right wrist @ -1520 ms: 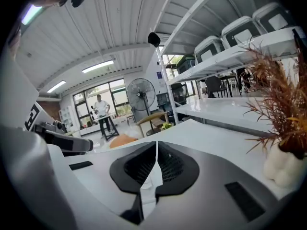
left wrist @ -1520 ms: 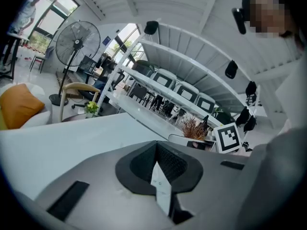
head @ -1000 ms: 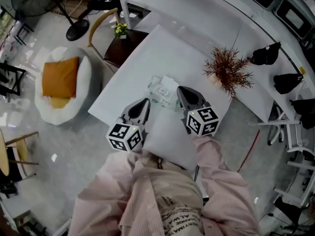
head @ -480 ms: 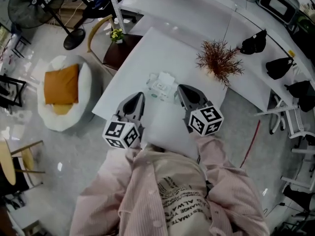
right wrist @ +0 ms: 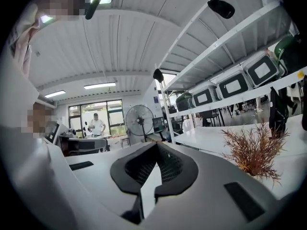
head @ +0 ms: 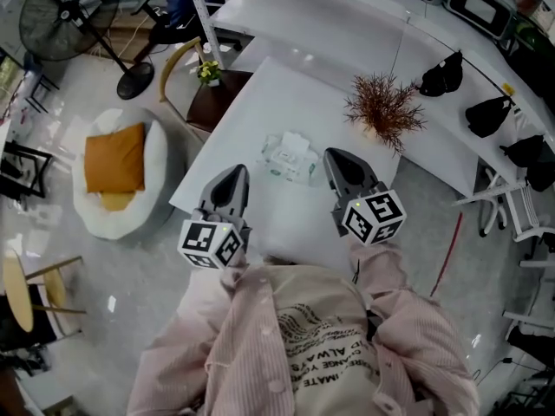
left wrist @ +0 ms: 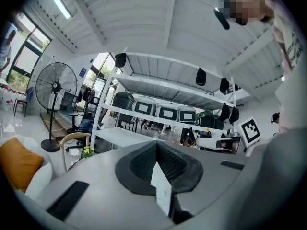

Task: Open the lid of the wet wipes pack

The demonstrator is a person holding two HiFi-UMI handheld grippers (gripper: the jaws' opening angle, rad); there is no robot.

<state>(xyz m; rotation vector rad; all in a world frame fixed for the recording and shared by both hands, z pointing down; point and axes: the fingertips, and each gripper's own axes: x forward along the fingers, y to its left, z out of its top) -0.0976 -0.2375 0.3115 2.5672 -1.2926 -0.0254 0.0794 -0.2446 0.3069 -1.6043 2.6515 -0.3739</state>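
White table (head: 279, 102), wipes pack (head: 289, 157) label illegible

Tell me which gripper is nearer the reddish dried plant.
The right gripper: the dried plant stands just beyond its tip and shows in its own view; the left gripper is farther away.

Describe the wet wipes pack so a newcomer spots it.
Find the big white table mid-frame in the head view. Near its centre, left of the reddish dried plant, lies the wet wipes pack: the only flat, pale packet there.

Left gripper (head: 232, 176) and right gripper (head: 340, 159) closed, empty, held level
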